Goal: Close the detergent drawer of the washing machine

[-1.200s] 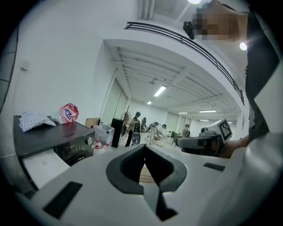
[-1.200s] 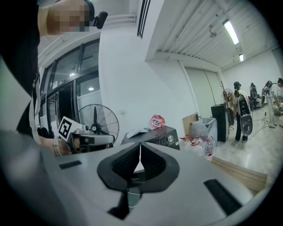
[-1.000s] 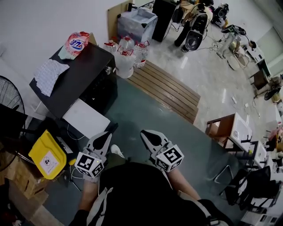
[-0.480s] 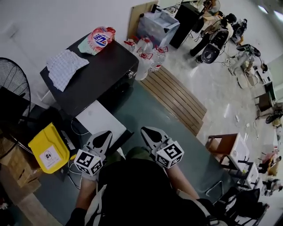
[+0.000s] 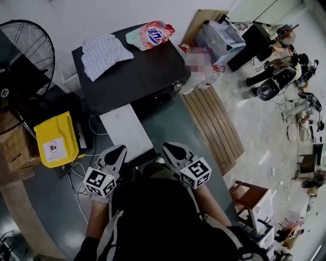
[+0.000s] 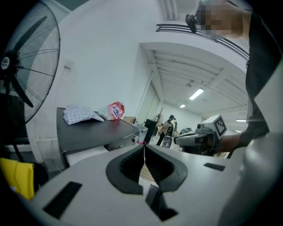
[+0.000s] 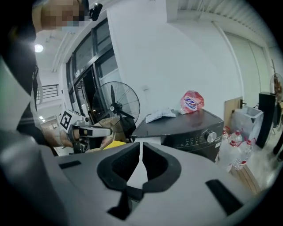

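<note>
Washing machine [image 5: 133, 72], grey floor [image 5: 170, 120], white wall [image 5: 102, 12]

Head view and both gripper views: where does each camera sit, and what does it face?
Head view: on the head, facing steeply down at the washing machine; left gripper, right gripper, torso show.
Left gripper view: on it, along shut jaws toward the machine; right gripper shows.
Right gripper view: likewise; left gripper shows.
Shared: detergent bag.

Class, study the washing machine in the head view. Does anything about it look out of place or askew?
Yes: the white drawer juts out of the front of the dark washing machine, open rather than flush. A crumpled checked cloth and a detergent bag lie loose on its top.
</note>
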Motion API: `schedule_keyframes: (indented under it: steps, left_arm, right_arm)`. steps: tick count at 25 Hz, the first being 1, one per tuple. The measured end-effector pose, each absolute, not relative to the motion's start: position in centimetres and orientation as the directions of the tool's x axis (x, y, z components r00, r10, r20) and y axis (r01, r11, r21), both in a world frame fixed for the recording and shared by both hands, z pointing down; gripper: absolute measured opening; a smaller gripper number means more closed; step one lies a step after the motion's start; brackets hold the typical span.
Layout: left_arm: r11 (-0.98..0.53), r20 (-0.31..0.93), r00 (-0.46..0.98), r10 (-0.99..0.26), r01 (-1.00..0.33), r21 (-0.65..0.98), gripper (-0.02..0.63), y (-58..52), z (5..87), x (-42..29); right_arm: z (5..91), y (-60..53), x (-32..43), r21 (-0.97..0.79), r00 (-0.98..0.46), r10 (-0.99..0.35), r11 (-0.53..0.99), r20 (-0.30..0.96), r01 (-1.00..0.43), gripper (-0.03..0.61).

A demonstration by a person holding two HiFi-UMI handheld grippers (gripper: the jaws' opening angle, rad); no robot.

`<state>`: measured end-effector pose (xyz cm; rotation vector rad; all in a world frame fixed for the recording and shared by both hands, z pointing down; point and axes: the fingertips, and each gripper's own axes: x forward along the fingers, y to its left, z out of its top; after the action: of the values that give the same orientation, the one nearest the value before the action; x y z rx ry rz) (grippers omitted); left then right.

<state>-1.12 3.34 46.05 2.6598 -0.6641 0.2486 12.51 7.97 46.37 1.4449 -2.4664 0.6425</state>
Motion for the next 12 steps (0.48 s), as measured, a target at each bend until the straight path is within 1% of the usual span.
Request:
schedule_keyframes:
  steps: [5, 12]
  left_arm:
    - [-0.73, 0.309, 0.795, -0.522, -0.604, 0.32, 0.012, 4.5, 47.6, -2.2]
    - [-0.607, 0.384, 0.672, -0.634, -0.739, 0.292, 0.012, 7.6, 50.0, -3.2]
  right_arm:
    - [48.2, 7.4, 12.2, -0.28, -0.613, -0.664, 0.548, 0.427, -0.788, 0.02]
    - [51.3, 7.9, 12.0, -0.303, -0.723, -0.507, 0.676, 0.469, -0.672, 0.02]
